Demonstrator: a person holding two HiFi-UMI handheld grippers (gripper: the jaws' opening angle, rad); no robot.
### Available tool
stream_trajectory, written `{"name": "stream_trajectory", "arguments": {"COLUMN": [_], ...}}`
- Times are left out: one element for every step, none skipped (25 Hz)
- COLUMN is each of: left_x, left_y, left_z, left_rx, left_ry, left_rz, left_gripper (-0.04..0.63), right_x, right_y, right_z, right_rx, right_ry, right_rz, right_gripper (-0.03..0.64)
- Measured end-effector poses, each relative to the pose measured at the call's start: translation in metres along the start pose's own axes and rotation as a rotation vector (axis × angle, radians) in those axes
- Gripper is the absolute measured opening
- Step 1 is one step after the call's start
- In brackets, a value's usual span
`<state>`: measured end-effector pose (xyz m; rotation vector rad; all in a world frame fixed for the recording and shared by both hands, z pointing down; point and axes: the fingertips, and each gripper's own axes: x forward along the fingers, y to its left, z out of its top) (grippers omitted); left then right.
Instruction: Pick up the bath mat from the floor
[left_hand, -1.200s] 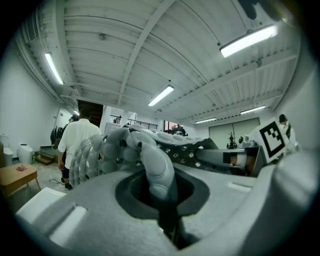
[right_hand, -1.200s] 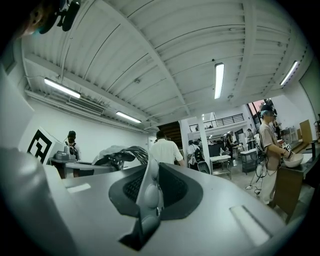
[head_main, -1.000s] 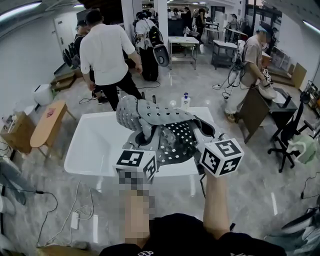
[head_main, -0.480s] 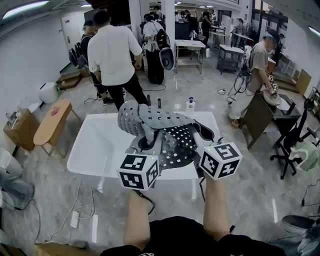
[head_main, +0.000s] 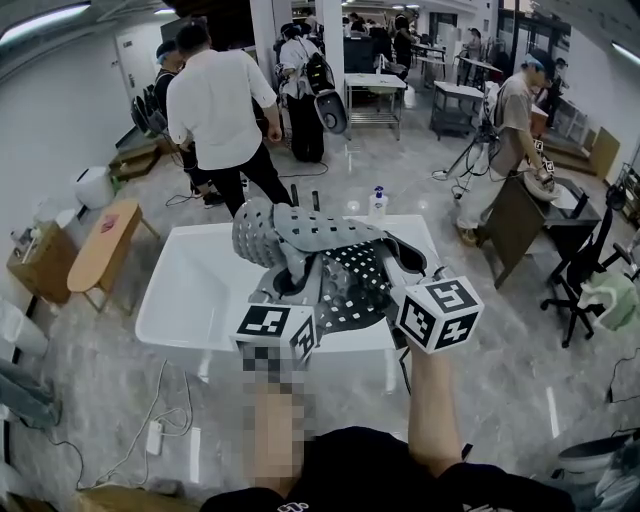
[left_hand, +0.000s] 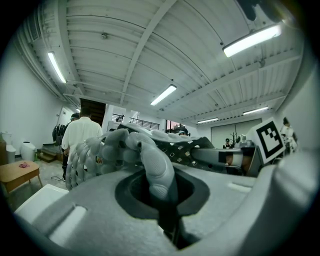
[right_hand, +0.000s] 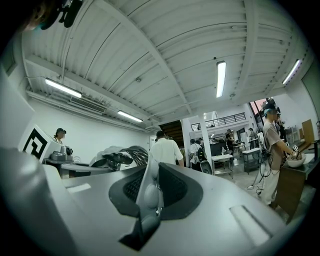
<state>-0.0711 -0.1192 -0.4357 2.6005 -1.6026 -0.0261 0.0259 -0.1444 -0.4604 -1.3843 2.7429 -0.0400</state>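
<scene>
The grey perforated bath mat (head_main: 330, 245) hangs bunched in the air above a white table (head_main: 190, 290), held level between both grippers. My left gripper (head_main: 292, 282) is shut on the mat's left fold. That fold runs down between its jaws in the left gripper view, where the mat (left_hand: 120, 150) spreads ahead of the left gripper (left_hand: 161, 187). My right gripper (head_main: 388, 262) is shut on the right edge. In the right gripper view a thin fold of the mat (right_hand: 150, 182) is pinched in the right gripper (right_hand: 146, 205).
Several people stand beyond the table; the nearest wears a white shirt (head_main: 210, 100). A wooden stool (head_main: 95, 245) is at the left and a spray bottle (head_main: 377, 203) at the table's far edge. An office chair (head_main: 590, 270) is at the right, cables (head_main: 150, 420) on the floor.
Both grippers and the mat stay where they were. Only the people in the background shift a little.
</scene>
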Motion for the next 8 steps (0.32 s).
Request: {"name": "stream_trajectory", "arguments": {"left_x": [0.0009,0.0017,0.0021,0.0023,0.0023,0.0024,0.0026,0.0027], "left_y": [-0.0028,-0.0051,-0.0067,-0.0078,-0.0086,-0.0093,-0.0101,-0.0109], "left_z": [-0.0020,-0.0037,-0.0049,-0.0055,-0.0055,-0.0051,-0.0046,-0.0041], "left_rx": [0.000,0.000,0.000,0.000,0.000,0.000,-0.001,-0.001], "left_ry": [0.002,0.003,0.004,0.005,0.005,0.006,0.007,0.007], "left_rz": [-0.004,-0.007,-0.009,-0.010,-0.011,-0.014,-0.016,-0.019], "left_gripper": [0.021,0.021,0.021,0.021,0.021,0.021,0.021,0.021], "right_x": [-0.0027,-0.0048,-0.0064,-0.0075,-0.0083,-0.0089,-0.0094,-0.0100], "right_y": [-0.0021,-0.0038,-0.0050,-0.0056,-0.0060,-0.0063,-0.0067,-0.0071], "right_z": [-0.0014,-0.0025,-0.0034,-0.0037,-0.0034,-0.0028,-0.0020,-0.0012], "right_rx": [0.000,-0.001,-0.002,-0.004,-0.005,-0.006,-0.007,-0.008], "right_ry": [0.001,0.001,0.002,0.003,0.003,0.004,0.004,0.005], "right_rz": [-0.004,-0.007,-0.010,-0.012,-0.014,-0.017,-0.020,-0.023], "right_gripper": [0.023,0.023,0.023,0.023,0.023,0.023,0.023,0.023]}}
